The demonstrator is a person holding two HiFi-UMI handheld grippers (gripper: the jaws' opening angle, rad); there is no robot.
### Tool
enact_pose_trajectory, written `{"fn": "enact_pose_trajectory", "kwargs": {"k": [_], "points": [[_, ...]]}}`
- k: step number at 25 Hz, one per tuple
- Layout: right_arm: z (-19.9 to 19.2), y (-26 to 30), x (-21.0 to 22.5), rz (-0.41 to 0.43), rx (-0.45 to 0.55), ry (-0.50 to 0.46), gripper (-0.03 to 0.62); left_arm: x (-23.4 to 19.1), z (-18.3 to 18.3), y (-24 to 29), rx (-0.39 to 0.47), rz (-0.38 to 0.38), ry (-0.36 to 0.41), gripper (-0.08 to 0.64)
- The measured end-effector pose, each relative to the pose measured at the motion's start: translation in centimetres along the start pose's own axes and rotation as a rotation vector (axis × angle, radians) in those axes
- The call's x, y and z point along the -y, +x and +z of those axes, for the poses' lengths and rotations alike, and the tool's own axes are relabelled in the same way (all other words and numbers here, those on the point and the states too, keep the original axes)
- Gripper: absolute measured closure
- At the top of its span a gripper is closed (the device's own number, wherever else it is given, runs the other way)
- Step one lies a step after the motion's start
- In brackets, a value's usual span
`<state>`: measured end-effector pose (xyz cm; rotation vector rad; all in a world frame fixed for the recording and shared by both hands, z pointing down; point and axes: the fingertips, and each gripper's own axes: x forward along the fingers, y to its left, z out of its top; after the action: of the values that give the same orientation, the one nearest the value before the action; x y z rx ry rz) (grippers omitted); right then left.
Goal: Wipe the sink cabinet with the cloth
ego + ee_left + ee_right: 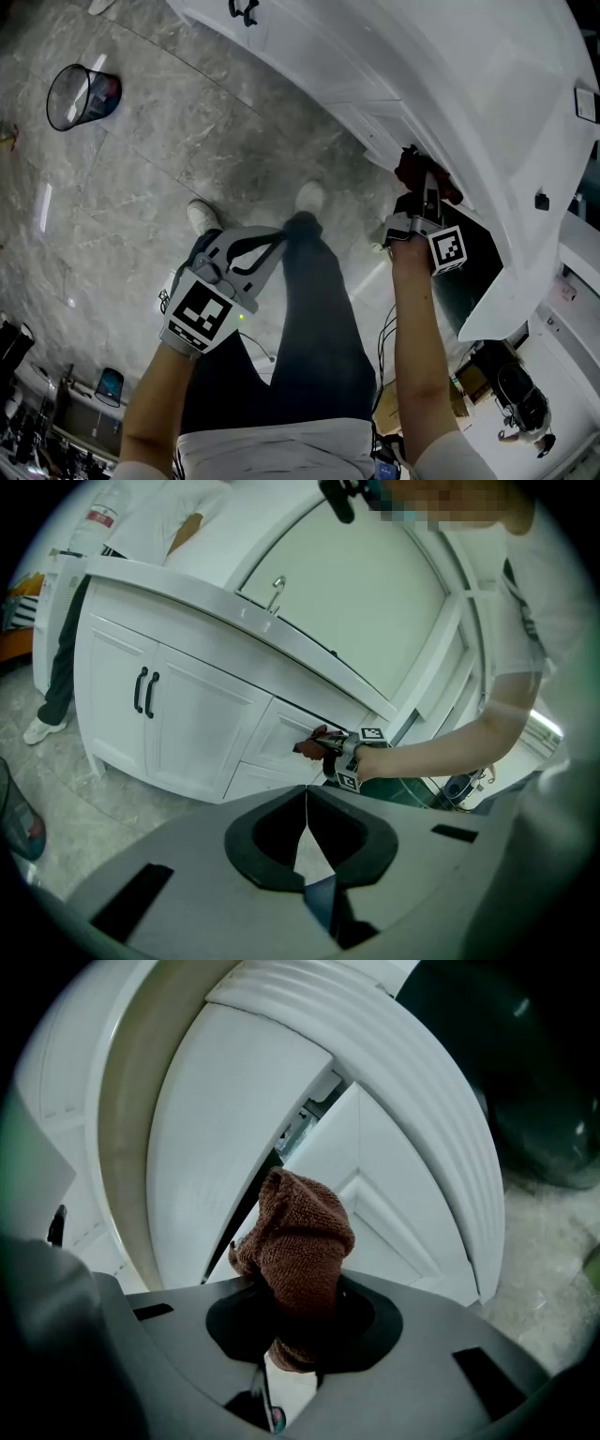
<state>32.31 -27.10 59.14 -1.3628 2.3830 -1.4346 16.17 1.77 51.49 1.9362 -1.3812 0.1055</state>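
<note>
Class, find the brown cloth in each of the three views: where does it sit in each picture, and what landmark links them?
Head view: cloth right of centre, upper half, by the sink cabinet.
Left gripper view: cloth small, at centre.
Right gripper view: cloth large, centre, between the jaws.
Shared landmark: the white sink cabinet.

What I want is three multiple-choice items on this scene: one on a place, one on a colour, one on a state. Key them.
1. The cloth is: A in the left gripper; B in the right gripper; C on the floor.
2. The sink cabinet is: A white; B black; C green.
3. The left gripper's jaws are: A open; B shut on the cloth; C shut, empty.
B: brown cloth sits between the right jaws. A: its panels are white. C: the jaws meet with nothing between.
</note>
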Motion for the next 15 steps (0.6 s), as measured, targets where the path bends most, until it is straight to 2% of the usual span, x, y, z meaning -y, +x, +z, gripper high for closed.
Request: {"fn": "enact_pose_trajectory", "kwargs": {"k": [6,15], "points": [[0.3,0.3,1.9,-0.026,0.009,-0.019,0.497,0.0,0.0,0.7,-0.010,0.004,0.008,0.545],[0.2,-0.3,6.9,-0.134,-0.001,0.001,0.497,0.8,-0.3,1.8,-0.013,0.005,-0.004,0.545]]}}
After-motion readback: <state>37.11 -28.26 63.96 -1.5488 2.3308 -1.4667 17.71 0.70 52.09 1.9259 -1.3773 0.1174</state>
